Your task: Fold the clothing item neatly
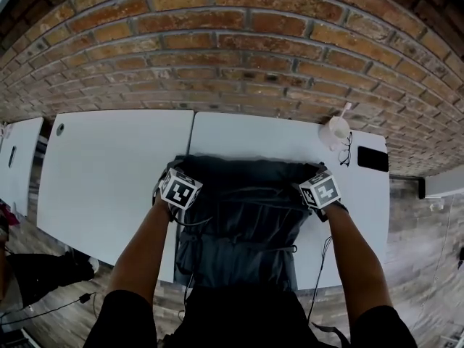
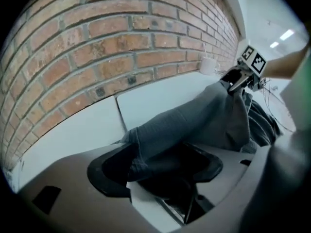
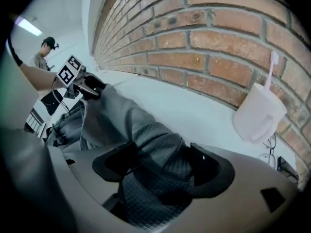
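Left tool (image 2: 155,168) and right tool (image 3: 163,166) are both released, jaws wide apart, with the far edge of the dark garment (image 1: 243,223) lying loose between them on the desk (image 1: 109,172). Best bet is probably lifting straight out so nothing snags, then smoothing it flat. Just beyond the right tool, a white cup (image 3: 256,114) holds one pink stick (image 3: 271,69).

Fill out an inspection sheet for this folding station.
Surface: white tables side by side.
Job's things: dark garment spread on the table.
Clutter: mug, glasses, phone at far right.
Grippers: left gripper and right gripper open, garment's far corners between their fingers.
Cables: black leads trail from grippers across garment.
Surroundings: brick wall, wood floor, person in background.
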A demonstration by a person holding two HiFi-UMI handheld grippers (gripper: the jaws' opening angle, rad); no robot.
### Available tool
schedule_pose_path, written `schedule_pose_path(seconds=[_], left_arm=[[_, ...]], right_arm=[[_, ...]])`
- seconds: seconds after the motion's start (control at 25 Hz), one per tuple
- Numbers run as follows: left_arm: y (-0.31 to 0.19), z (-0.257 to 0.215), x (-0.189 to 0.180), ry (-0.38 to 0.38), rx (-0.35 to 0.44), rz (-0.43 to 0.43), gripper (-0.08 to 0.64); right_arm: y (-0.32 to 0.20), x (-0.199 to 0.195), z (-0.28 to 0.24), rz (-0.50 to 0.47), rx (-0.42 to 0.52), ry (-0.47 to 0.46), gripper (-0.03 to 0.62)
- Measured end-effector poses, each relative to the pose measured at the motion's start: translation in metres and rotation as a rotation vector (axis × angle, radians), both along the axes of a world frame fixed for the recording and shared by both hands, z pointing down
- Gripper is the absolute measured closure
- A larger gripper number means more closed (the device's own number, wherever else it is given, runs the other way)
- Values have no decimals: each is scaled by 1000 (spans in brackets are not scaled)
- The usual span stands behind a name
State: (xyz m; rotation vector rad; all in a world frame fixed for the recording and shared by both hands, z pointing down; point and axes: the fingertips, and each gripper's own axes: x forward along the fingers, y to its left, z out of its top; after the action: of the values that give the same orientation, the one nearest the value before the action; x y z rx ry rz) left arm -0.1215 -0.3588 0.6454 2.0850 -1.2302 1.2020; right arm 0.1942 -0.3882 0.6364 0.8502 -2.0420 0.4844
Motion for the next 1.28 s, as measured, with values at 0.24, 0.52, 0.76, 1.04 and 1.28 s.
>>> schedule_pose_path(seconds=[0.24, 0.52, 0.76, 1.04, 1.28], left_arm=[[23, -43, -6, -53, 124, -29, 266], [120, -100, -14, -9, 293, -166, 560], [201, -107, 1, 102, 264, -194, 561], [287, -108, -17, 216, 207, -168, 561], [358, -74, -37, 216, 148, -122, 560]], right_arm=[[30, 5, -59, 16, 214, -99, 245], [132, 16, -84, 16, 227, -211, 567], [193, 16, -89, 123, 125, -421, 589], [292, 36, -79, 220, 71, -456, 589], [335, 15, -65, 304, 92, -410, 589]])
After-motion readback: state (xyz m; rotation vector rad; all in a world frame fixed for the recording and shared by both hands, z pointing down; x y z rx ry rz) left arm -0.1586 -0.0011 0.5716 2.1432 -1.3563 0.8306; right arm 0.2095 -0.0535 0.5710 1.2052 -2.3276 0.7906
